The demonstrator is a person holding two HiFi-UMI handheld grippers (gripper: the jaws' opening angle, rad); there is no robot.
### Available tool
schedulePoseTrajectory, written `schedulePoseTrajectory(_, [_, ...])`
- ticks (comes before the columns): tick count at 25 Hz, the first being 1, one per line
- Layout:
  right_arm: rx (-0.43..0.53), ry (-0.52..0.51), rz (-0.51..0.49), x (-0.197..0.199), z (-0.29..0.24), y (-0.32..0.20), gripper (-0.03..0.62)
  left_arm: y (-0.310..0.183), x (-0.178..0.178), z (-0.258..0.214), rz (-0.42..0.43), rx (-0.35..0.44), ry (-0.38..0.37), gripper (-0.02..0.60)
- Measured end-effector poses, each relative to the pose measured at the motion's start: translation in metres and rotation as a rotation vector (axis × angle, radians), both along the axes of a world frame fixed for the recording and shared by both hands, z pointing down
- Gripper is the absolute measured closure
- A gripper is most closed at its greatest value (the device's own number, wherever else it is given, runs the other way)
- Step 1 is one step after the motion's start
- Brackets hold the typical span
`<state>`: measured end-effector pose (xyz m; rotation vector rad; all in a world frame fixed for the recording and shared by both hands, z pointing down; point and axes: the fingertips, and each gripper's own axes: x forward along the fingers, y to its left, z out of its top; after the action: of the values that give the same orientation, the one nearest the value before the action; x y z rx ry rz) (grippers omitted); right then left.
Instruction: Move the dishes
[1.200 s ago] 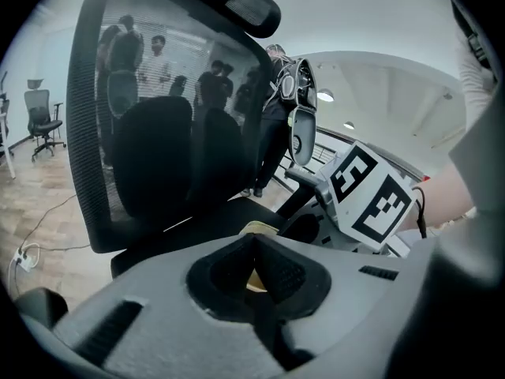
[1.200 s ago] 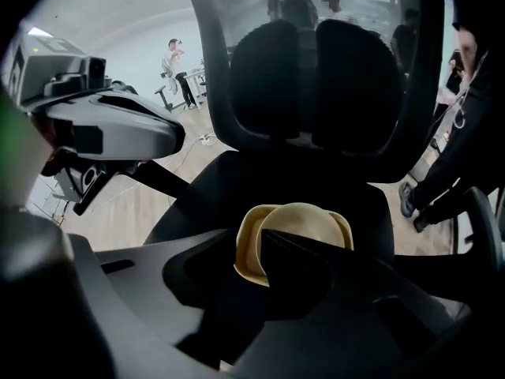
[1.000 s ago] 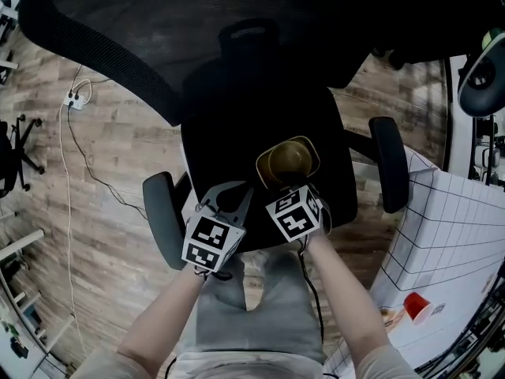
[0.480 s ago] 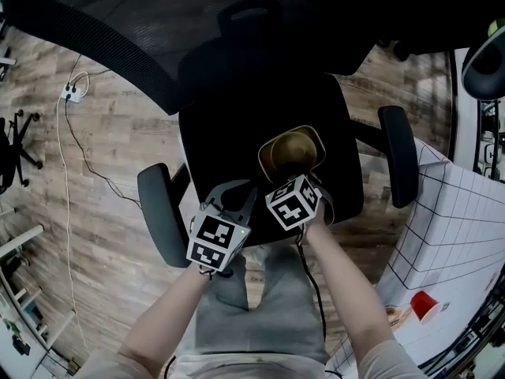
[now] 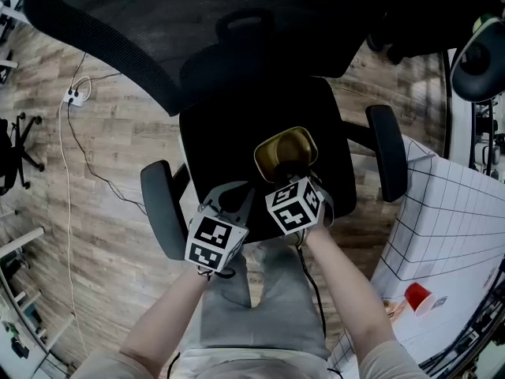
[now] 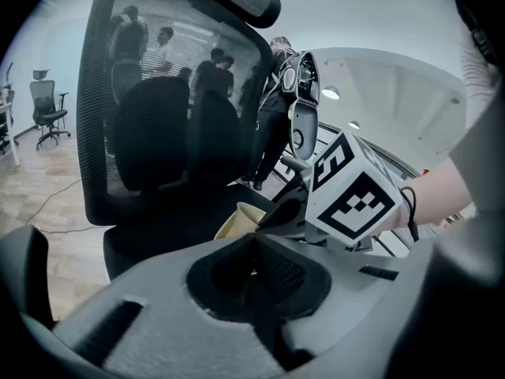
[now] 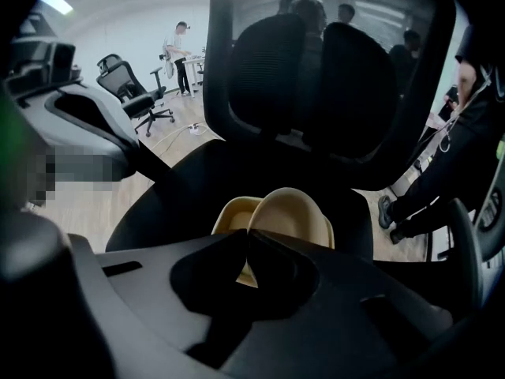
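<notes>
One dish, one chair, two hand-held grippers.

A single tan, rounded-square dish [image 5: 286, 150] shows on the padded seat of the one black mesh-backed office chair [image 5: 229, 133]. In the right gripper view its pale curves might be two nested pieces, which I cannot tell. The dish sits at the tip of the right gripper [image 5: 289, 172], whose jaws have just closed and now pinch the near rim. Whether the dish is clear of the seat cannot be told. The left gripper [image 6: 252, 242] is just beside the right one, apart from the dish, with its jaws pressed together on nothing.
</notes>
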<state>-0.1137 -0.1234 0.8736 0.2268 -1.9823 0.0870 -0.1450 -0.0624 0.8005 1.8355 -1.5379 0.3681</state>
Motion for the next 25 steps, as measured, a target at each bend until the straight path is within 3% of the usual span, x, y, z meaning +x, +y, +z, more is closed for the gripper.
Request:
schedulePoseTrajectory(7, [-0.010, -0.071, 0.029, 0.009, -0.065, -0.002, 0.566, -0.006, 0.005, -0.046, -0.036, 0.039, 0.022, 0.568])
schedulePoseTrajectory(25, [0.024, -0.358, 0.125, 0.002, -0.282, 0.007, 0.566, -0.015, -0.006, -0.242, -0.009, 0.234, -0.088, 0.568])
